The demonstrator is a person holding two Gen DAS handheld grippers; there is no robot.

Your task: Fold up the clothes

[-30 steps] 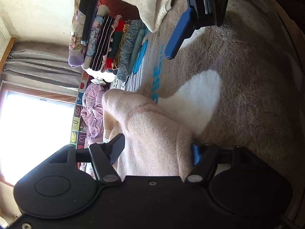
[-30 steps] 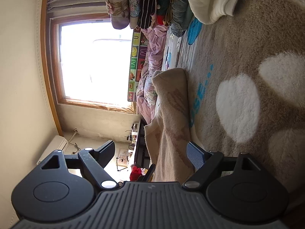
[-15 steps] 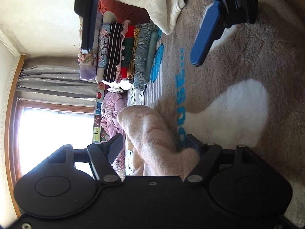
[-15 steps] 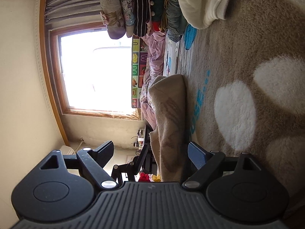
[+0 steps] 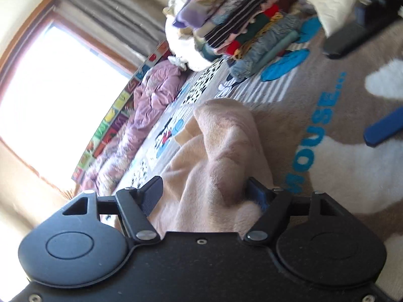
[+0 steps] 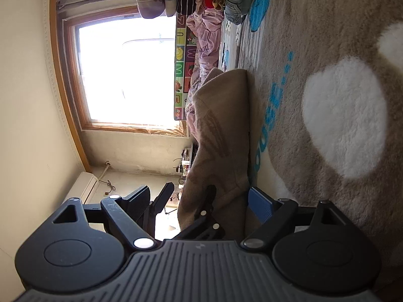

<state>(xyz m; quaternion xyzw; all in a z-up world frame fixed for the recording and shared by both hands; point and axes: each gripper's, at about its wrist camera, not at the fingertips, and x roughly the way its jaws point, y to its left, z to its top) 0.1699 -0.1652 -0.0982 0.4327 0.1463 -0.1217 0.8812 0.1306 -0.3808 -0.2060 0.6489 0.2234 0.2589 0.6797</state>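
Fleecy beige garment [image 5: 221,151] draped between both grippers above the brown rug [image 5: 352,226]
Left gripper [image 5: 205,196] stands spread with cloth bunched between its fingers, against the blue pad; right gripper [image 6: 199,201] is spread too, cloth beside its blue pad; folded stack [image 5: 241,32] lies well beyond

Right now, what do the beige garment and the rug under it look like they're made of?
Beige garment: soft fleece or plush by the look, matte, with a short fuzzy nap and thick rounded folds; the exact fibre is unclear. Rug: long shaggy pile, probably synthetic, matte, tufts visible in the tan ground and white patches.
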